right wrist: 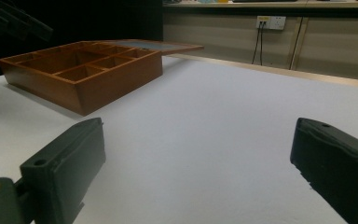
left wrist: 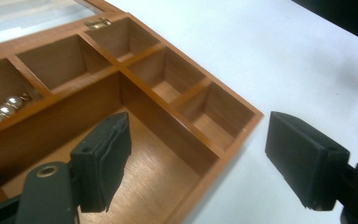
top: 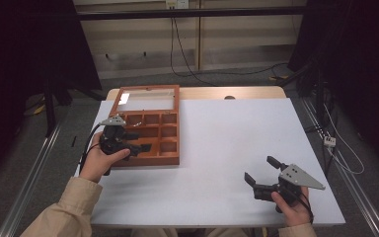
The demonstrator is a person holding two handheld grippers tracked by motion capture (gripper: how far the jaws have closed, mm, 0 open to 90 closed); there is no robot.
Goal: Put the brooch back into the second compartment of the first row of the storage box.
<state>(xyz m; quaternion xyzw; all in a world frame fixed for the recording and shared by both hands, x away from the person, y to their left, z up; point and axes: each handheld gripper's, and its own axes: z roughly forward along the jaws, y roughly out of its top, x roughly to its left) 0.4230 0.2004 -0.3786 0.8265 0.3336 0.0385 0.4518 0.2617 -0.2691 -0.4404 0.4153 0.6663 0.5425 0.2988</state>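
A wooden compartment box (top: 150, 136) of smooth reddish-brown wood sits at the left of centre in the high view, on a matt white tabletop (top: 227, 148); its hinged lid (top: 148, 98), a wooden frame around a pale glossy pane, lies thrown back toward the top of the frame; thin straight partitions cut the tray into small square cells along two sides and one long rectangular cell. In the left gripper view a small brass hinge (left wrist: 98, 22) shows at the upper left; a cell at the left edge holds a short string of shiny silver-white beads (left wrist: 5, 108), round and polished; the other cells in sight show bare grained wood. The left gripper (top: 137, 143), blocky black plastic with a grey three-cornered plate, hovers over the box's lower left part; its jaws stand apart with nothing between them, one over the long cell, the other beyond the box's outer wall above the tabletop. The right gripper (top: 261, 171) sits at the lower right of the high view, well apart from the box; its jaws gape wide above bare white surface, holding nothing.
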